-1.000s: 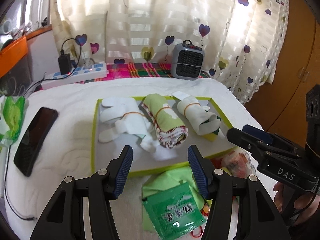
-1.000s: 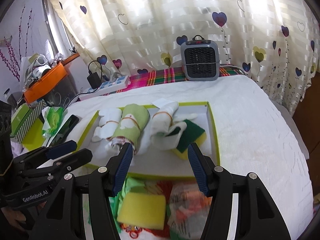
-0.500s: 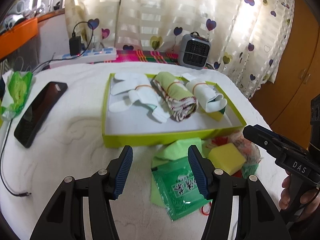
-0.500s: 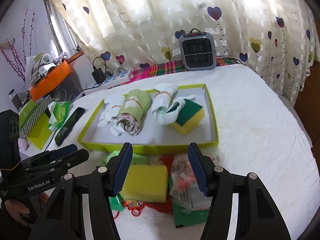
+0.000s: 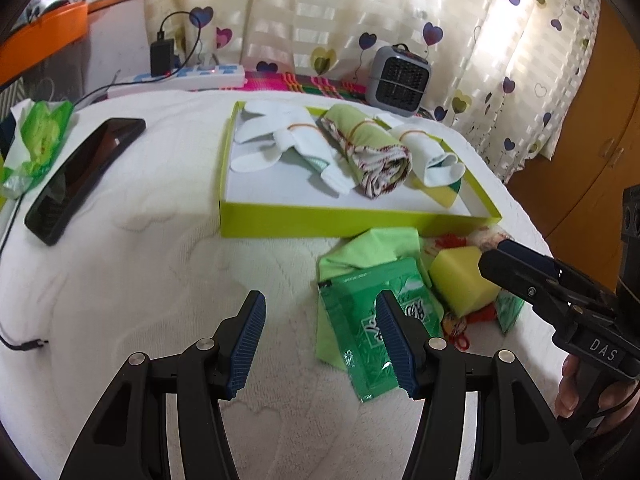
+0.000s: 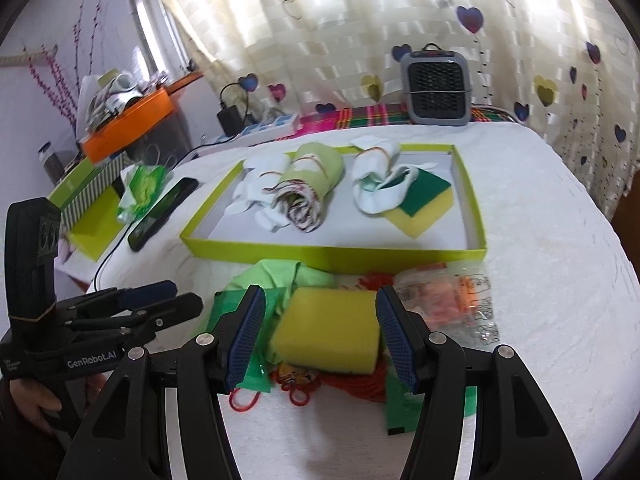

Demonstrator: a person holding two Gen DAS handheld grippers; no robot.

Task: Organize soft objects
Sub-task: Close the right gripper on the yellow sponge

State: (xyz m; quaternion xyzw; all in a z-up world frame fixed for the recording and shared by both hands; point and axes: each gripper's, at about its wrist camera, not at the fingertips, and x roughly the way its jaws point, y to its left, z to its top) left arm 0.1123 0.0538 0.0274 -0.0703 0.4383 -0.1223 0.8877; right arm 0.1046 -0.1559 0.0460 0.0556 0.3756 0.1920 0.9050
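Observation:
A lime-edged tray [image 5: 320,222] [image 6: 328,256] on the white bed holds a white cloth roll [image 5: 292,140], a green patterned roll [image 5: 372,156] [image 6: 308,188], another white roll [image 5: 432,156] [image 6: 380,184] and a green-and-yellow sponge [image 6: 420,200]. In front of the tray lies a loose yellow sponge [image 6: 328,328] [image 5: 460,280] among a green cloth [image 5: 372,248], a green packet [image 5: 372,328] and a clear bag [image 6: 452,300]. My right gripper [image 6: 320,336] is open, its pads on either side of the yellow sponge, not closed on it. My left gripper [image 5: 320,340] is open and empty over the bed, left of the packet.
A black phone [image 5: 84,176] and a green tissue pack [image 5: 36,140] lie to the left. A power strip [image 5: 188,78] and a small grey heater [image 5: 400,80] stand at the back by the curtain. Red string loops [image 6: 300,388] lie under the sponge.
Both grippers have pulled back from over the tray toward the near pile. The right gripper now straddles the yellow sponge. Both stay open.

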